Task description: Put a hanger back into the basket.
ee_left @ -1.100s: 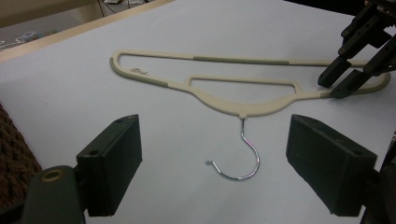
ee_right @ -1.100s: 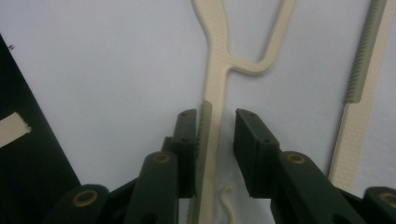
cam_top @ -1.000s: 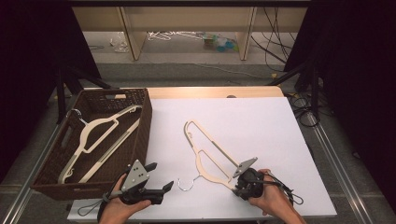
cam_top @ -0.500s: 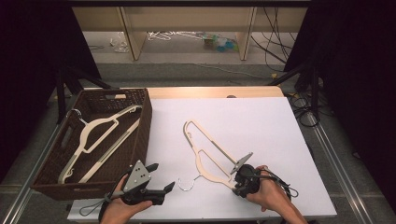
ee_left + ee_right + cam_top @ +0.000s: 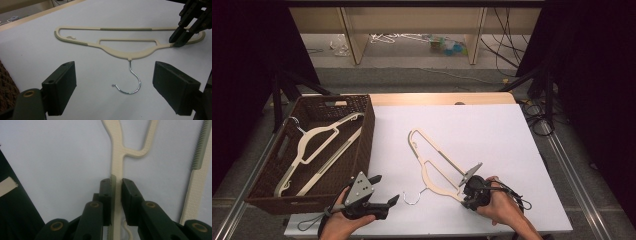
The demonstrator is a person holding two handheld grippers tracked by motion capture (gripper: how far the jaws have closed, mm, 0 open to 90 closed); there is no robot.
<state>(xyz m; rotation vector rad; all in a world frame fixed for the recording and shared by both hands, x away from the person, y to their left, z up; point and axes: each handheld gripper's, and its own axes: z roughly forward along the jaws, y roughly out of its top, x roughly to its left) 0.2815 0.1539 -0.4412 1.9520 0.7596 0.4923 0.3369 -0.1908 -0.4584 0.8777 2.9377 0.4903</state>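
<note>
Cream hanger (image 5: 434,162) lies flat on the white table (image 5: 492,135), metal hook (image 5: 130,82) pointing at the near edge. Right tool (image 5: 471,192) has its jaws closed around the hanger's near arm end (thin slits at the pads in the right gripper view). Left tool (image 5: 382,192) hovers near the hook, jaws wide apart, empty. Brown basket (image 5: 362,145) at left holds another hanger (image 5: 312,142)

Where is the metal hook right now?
In the high view the hook lies on the white table, near the front edge, between the left gripper and right gripper.
</note>
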